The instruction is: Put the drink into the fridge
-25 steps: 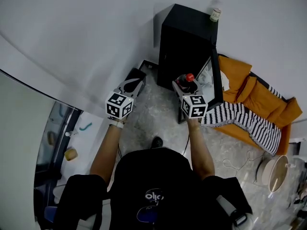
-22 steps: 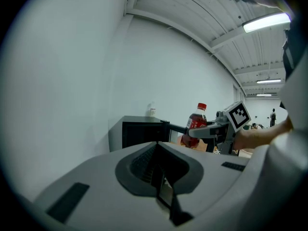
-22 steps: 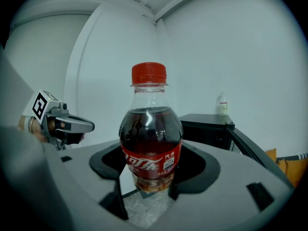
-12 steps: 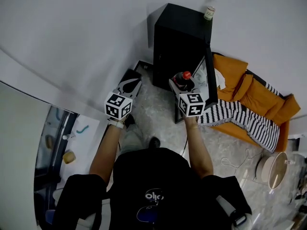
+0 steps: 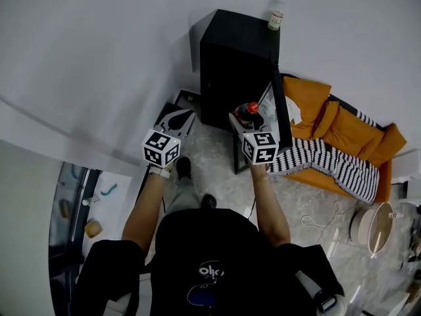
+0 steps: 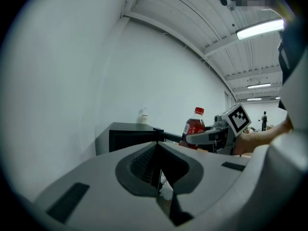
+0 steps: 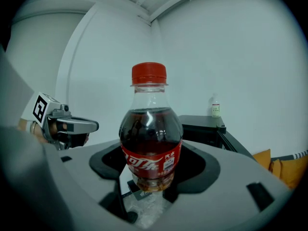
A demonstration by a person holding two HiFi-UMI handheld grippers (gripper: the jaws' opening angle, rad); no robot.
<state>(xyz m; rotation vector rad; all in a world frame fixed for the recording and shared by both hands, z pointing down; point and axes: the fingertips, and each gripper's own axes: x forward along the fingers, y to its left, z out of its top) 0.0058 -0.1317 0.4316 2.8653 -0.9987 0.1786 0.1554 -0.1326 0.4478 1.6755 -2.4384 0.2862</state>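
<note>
A cola bottle [image 7: 150, 138] with a red cap stands upright in my right gripper [image 7: 150, 177], which is shut on its lower body. In the head view the bottle [image 5: 248, 112] hangs just in front of the black fridge [image 5: 233, 64], beside the fridge's open door [image 5: 280, 120]. My left gripper [image 5: 176, 118] is held to the left of the fridge front, jaws together and holding nothing. In the left gripper view those jaws [image 6: 159, 174] meet in a thin line, with the bottle [image 6: 194, 126] and the right gripper [image 6: 208, 137] beyond them.
A small pale bottle [image 5: 275, 20] stands on top of the fridge. An orange sofa [image 5: 345, 127] with a striped blanket [image 5: 329, 166] lies right of the open door. A white wall [image 5: 99, 58] runs along the left. A round white bin [image 5: 371, 232] sits at the lower right.
Both grippers have moved forward toward the fridge, and the person has stepped closer to it. The bottle stays in the right gripper.
</note>
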